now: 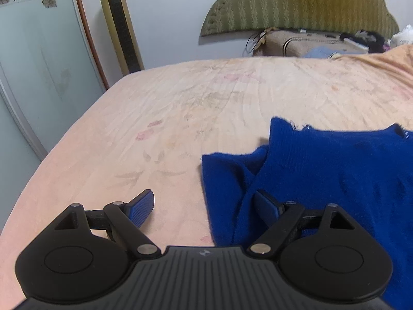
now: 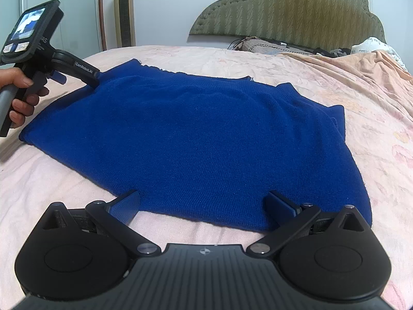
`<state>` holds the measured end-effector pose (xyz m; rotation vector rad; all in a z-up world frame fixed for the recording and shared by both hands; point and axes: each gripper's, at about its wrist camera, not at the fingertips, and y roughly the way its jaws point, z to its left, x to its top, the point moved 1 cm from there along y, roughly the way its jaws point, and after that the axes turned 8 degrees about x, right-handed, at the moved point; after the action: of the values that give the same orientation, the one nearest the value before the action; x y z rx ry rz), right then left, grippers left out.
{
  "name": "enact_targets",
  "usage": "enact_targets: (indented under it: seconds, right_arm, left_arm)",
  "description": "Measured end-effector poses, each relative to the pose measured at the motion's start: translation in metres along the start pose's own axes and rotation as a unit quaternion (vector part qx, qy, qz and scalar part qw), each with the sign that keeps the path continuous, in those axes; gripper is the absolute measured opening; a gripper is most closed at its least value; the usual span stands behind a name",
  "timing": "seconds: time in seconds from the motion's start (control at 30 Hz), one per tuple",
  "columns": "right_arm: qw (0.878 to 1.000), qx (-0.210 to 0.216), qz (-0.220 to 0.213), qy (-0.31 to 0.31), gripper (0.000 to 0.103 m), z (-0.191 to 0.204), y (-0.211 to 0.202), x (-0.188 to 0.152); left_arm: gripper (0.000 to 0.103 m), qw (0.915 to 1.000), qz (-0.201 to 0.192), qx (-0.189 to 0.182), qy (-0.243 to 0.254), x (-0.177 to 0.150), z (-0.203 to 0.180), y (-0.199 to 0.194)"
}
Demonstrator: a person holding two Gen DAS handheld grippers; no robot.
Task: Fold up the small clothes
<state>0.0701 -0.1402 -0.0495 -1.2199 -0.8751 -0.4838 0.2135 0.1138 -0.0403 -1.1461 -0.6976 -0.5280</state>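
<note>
A blue knitted sweater (image 2: 196,134) lies spread flat on the pink bedsheet (image 2: 361,103). In the left wrist view the sweater (image 1: 322,170) fills the right side, with a folded sleeve near the jaws. My left gripper (image 1: 206,206) is open over the sweater's left edge; one pad is over the sheet, the other over the blue knit. It also shows in the right wrist view (image 2: 90,77) at the sweater's far left corner, held by a hand. My right gripper (image 2: 204,206) is open and empty at the sweater's near hem.
A green padded headboard (image 2: 284,7) and cluttered bedside items (image 2: 271,44) stand at the far end. A gold tower fan (image 1: 121,23) and a glass wardrobe door (image 1: 31,64) are at the left. The bed's left edge (image 1: 51,149) drops off beside the left gripper.
</note>
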Motion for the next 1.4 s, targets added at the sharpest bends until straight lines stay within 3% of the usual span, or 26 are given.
enact_targets:
  seconds: [0.13, 0.3, 0.47, 0.67, 0.93, 1.1, 1.23, 1.4]
  right_arm:
    - [0.999, -0.012, -0.023, -0.018, 0.102, 0.011, -0.009, 0.001]
    - [0.994, 0.004, -0.029, -0.103, 0.101, 0.052, -0.01, 0.007]
    - [0.986, 0.019, -0.035, -0.163, 0.101, 0.086, -0.005, 0.009]
    - [0.985, 0.028, -0.032, -0.165, 0.101, 0.095, -0.004, 0.018]
    - [0.987, 0.008, -0.022, -0.157, 0.102, 0.099, 0.002, 0.018]
    - [0.986, -0.002, -0.022, -0.163, 0.103, 0.106, 0.005, 0.015]
    - [0.983, 0.01, -0.007, -0.181, 0.102, 0.117, 0.012, 0.012]
    - [0.974, -0.017, -0.017, -0.227, 0.102, 0.138, 0.027, 0.014]
  left_arm:
    - [0.086, 0.9988, 0.0, -0.043, -0.024, 0.003, 0.026, -0.001]
    - [0.086, 0.9932, 0.009, -0.111, -0.035, 0.006, 0.045, 0.0]
    - [0.086, 0.993, 0.017, -0.108, -0.046, 0.003, 0.042, 0.003]
    - [0.086, 0.9928, 0.03, -0.107, -0.044, -0.002, 0.031, 0.007]
    - [0.086, 0.9931, 0.021, -0.112, -0.029, -0.002, 0.022, 0.002]
    - [0.086, 0.9902, 0.021, -0.135, -0.027, -0.003, 0.022, 0.002]
    - [0.086, 0.9827, 0.039, -0.178, -0.035, -0.004, 0.028, 0.01]
    - [0.086, 0.9618, 0.078, -0.253, -0.068, -0.005, 0.035, 0.027]
